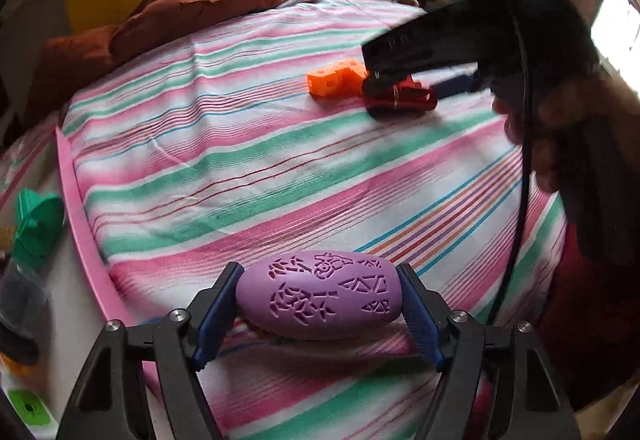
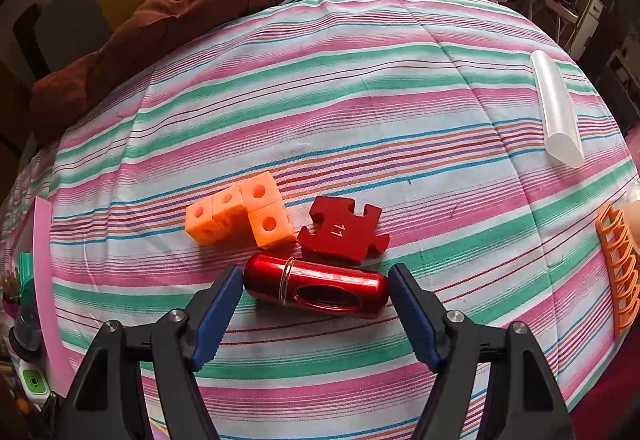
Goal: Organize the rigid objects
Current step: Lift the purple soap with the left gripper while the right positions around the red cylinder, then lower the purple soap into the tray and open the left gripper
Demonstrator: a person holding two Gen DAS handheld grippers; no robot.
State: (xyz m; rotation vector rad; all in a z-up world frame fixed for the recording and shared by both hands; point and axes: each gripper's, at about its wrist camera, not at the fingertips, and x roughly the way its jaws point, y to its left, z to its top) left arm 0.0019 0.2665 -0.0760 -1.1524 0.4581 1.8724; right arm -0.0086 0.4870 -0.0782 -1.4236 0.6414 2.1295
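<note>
Our left gripper (image 1: 320,304) sits low at the near edge, its blue pads (image 1: 214,314) pressed against both ends of the purple egg (image 1: 318,298) — clamped and level. Our right gripper (image 2: 316,288) reaches further out, jaws spread, a blue pad at each end of the red capsule (image 2: 316,286) with small gaps showing. From the left camera, our right hand (image 1: 560,120) wraps its handle — blurred.
</note>
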